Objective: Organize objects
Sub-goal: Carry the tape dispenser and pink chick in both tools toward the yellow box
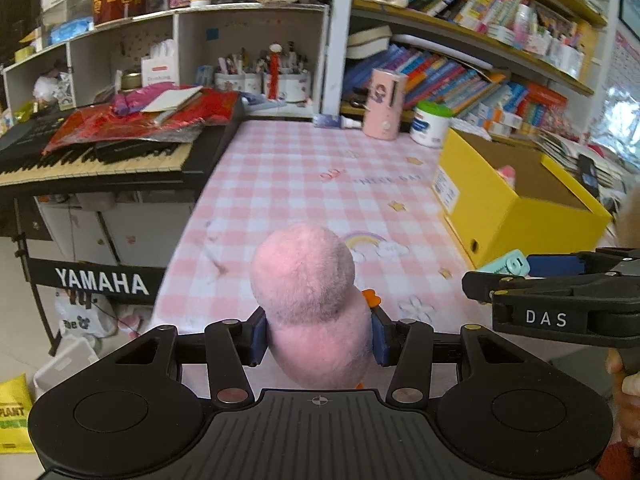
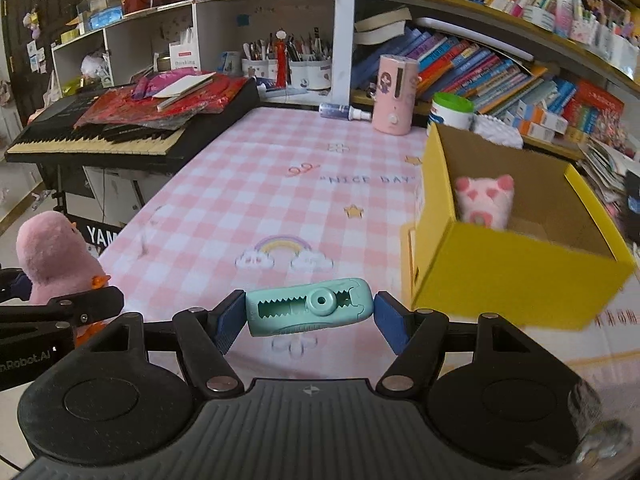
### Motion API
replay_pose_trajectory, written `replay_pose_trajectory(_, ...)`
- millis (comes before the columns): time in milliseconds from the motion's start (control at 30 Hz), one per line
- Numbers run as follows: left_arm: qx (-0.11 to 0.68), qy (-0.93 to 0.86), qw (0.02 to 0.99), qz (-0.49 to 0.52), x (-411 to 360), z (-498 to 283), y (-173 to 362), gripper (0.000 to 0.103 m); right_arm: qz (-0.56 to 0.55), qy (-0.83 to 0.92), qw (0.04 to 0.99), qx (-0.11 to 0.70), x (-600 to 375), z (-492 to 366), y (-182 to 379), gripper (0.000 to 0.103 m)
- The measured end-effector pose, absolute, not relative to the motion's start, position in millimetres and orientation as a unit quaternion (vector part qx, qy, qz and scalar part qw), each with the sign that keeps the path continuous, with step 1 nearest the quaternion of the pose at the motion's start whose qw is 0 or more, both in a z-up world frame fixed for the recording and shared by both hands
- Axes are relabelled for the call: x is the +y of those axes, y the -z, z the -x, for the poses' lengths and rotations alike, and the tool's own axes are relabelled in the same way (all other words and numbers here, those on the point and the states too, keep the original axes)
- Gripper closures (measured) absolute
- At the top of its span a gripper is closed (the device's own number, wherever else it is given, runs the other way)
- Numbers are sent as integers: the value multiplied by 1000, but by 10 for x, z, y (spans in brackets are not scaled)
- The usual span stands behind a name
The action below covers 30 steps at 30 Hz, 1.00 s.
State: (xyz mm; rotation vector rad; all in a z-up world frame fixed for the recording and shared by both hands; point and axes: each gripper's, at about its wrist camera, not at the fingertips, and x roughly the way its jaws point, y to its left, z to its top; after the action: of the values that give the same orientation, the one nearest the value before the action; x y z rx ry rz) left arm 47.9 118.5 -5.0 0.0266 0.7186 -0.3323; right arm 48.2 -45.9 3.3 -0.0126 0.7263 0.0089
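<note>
Fuzzy pink plush toy (image 1: 308,296), matt teal plastic tool (image 2: 310,306), yellow cardboard box (image 2: 516,276)

Box (image 2: 516,272) right on table (image 2: 240,184), keyboard (image 2: 120,128) left, shelves (image 2: 460,12) behind

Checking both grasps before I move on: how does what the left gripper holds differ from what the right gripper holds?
The left gripper is clamped on a pink plush toy, soft, rounded and fuzzy, while the right gripper holds a teal plastic piece, hard, flat and toothed. The plush bulges well above the pads; the teal piece lies crosswise, spanning the gap between them. Both are held above the checked tablecloth, outside the yellow box.
</note>
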Motion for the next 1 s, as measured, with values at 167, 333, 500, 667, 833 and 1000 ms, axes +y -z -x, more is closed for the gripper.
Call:
replay_pose_trajectory(167, 349, 190, 917, -26, 1064, -298, 46, 56, -14, 20, 931, 365, -556, -171, 23, 36)
replay_pose_trajectory(333, 347, 225, 910, -37, 886, -207, 40, 56, -34, 52, 927, 369, -731, 83, 37, 36)
replay_pose_trajectory(500, 344, 267, 899, -52, 640, -118, 49, 56, -40, 85, 925, 369, -886, 334, 39, 36)
replay_pose_trajectory(667, 338, 308, 887, -67, 396, -65, 33, 56, -55, 127, 920, 366, -1103, 549, 24, 36)
replay_pose_trajectory(833, 334, 335, 877, -82, 210, -19, 21, 56, -72, 161, 914, 366, -1288, 689, 27, 36)
replay_pose_trajectory(1000, 332, 348, 872, -88, 81, -18, 10, 56, -78, 177, 911, 364, -1388, 740, 10, 36)
